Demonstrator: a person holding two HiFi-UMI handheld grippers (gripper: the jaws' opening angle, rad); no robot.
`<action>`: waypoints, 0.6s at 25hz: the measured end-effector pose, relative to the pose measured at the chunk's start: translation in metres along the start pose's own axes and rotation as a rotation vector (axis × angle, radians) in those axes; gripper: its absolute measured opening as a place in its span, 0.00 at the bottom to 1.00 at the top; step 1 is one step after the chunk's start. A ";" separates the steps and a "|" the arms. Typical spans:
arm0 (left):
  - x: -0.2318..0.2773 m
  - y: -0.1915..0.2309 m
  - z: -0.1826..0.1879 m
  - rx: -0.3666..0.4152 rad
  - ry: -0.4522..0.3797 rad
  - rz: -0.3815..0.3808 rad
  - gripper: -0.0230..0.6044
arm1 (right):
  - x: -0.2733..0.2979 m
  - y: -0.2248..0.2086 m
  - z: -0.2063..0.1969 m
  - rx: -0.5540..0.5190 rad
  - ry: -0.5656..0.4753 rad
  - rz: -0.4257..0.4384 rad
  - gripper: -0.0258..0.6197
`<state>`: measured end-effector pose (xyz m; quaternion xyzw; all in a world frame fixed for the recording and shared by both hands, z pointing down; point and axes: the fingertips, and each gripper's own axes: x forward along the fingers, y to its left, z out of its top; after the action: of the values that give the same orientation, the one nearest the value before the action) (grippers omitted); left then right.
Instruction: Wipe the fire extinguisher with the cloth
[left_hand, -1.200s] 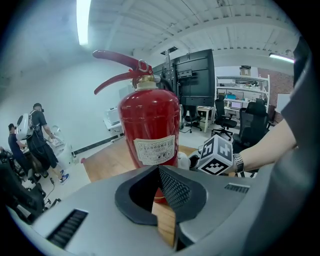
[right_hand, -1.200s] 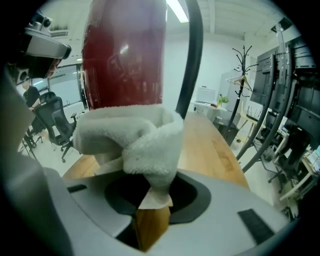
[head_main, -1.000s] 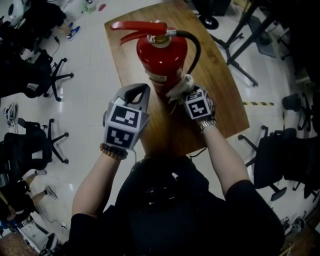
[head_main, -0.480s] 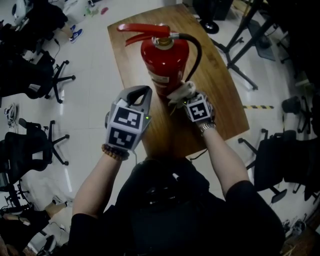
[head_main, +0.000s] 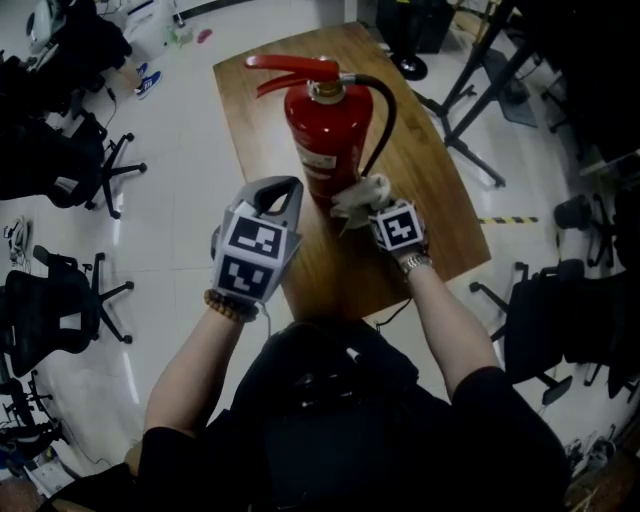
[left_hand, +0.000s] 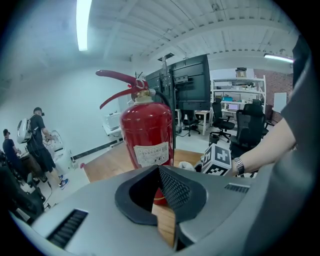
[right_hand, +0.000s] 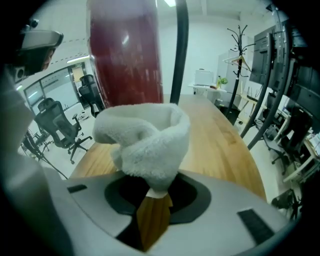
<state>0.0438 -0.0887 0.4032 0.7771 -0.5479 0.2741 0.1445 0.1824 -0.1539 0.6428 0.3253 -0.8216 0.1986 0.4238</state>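
A red fire extinguisher (head_main: 326, 130) stands upright on the wooden table (head_main: 430, 190), with a red lever on top and a black hose down its right side. My right gripper (head_main: 372, 205) is shut on a white fluffy cloth (head_main: 360, 195) and holds it against the lower right of the cylinder. In the right gripper view the cloth (right_hand: 145, 142) bunches just in front of the red cylinder (right_hand: 125, 55). My left gripper (head_main: 283, 192) is shut and empty, hovering to the lower left of the extinguisher (left_hand: 147, 137), apart from it.
Black office chairs (head_main: 90, 160) stand on the white floor at the left, and more chairs (head_main: 560, 320) at the right. A black stand's legs (head_main: 480, 110) lie beside the table's right edge. People (left_hand: 37, 140) stand far off at the left of the room.
My right gripper with the cloth has slid a little down and toward me along the extinguisher's lower right side. The left gripper has stayed put.
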 end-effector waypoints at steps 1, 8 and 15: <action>-0.001 0.000 0.000 0.000 -0.005 -0.002 0.04 | -0.007 0.000 0.002 -0.002 -0.012 -0.006 0.23; -0.008 0.000 0.004 0.014 -0.047 -0.037 0.04 | -0.078 0.015 0.044 0.001 -0.177 -0.020 0.23; -0.019 0.006 0.005 0.014 -0.087 -0.073 0.04 | -0.166 0.036 0.094 -0.014 -0.346 -0.033 0.23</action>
<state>0.0352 -0.0786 0.3878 0.8087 -0.5229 0.2386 0.1248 0.1752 -0.1240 0.4506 0.3651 -0.8783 0.1269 0.2813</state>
